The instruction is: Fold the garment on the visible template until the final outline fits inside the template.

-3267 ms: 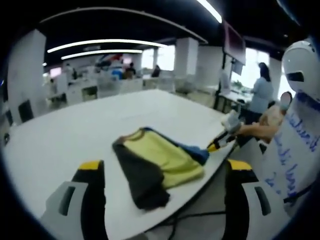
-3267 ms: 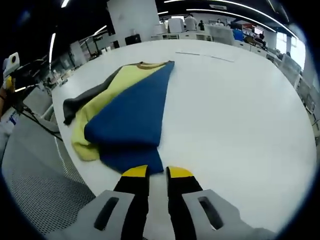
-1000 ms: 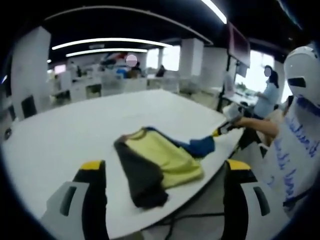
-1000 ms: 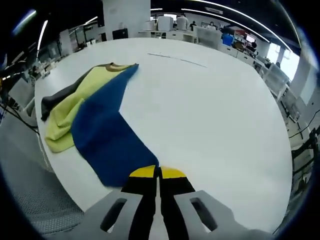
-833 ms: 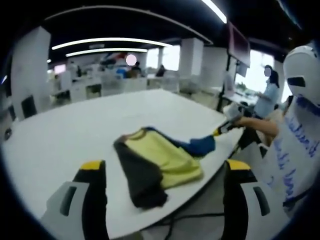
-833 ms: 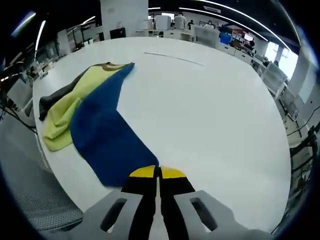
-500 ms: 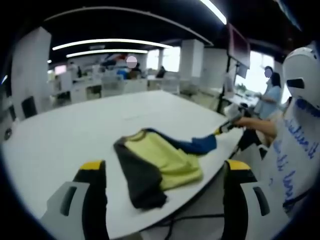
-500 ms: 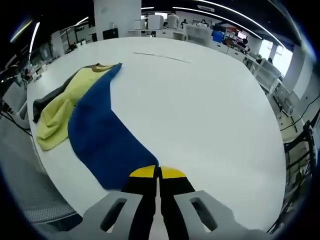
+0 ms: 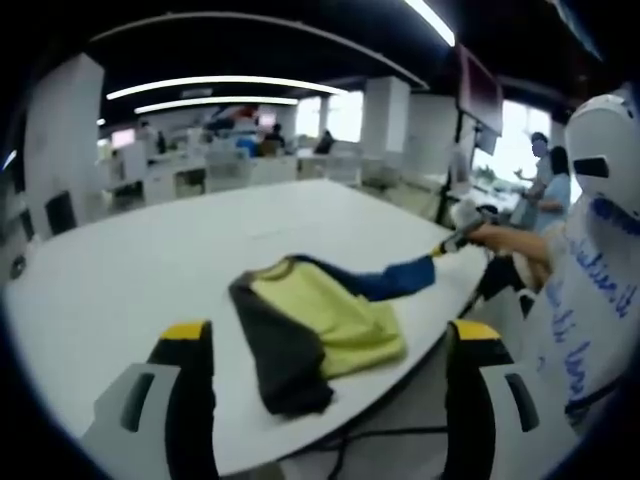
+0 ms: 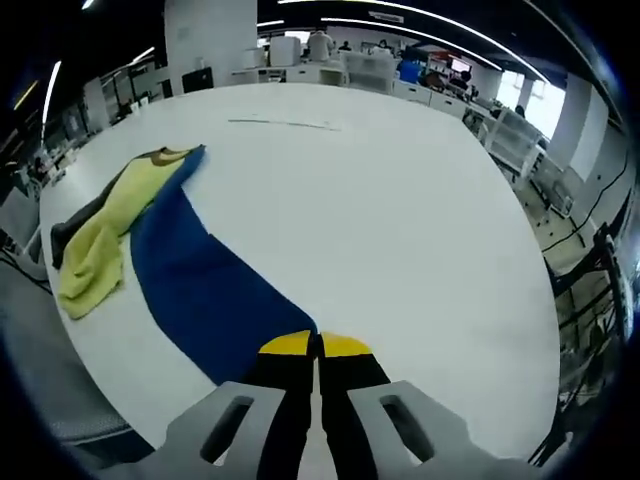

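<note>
The garment (image 10: pixel 170 270), a yellow, blue and dark grey top, lies near the rim of the white table (image 10: pixel 400 220). In the right gripper view its blue part is drawn out as a long band that runs from the collar end toward the right gripper (image 10: pixel 318 350), whose yellow-tipped jaws are pressed together on the blue cloth's end. The yellow and grey parts lie bunched beside the table's rim, the grey nearest the edge. In the left gripper view the blue band of the garment (image 9: pixel 330 315) stretches away from the yellow heap, out past the table's rim. Beyond the garment the table lies bare and wide. The left gripper (image 9: pixel 325 345) hangs off the table's near edge, jaws spread wide, apart from the cloth.
</note>
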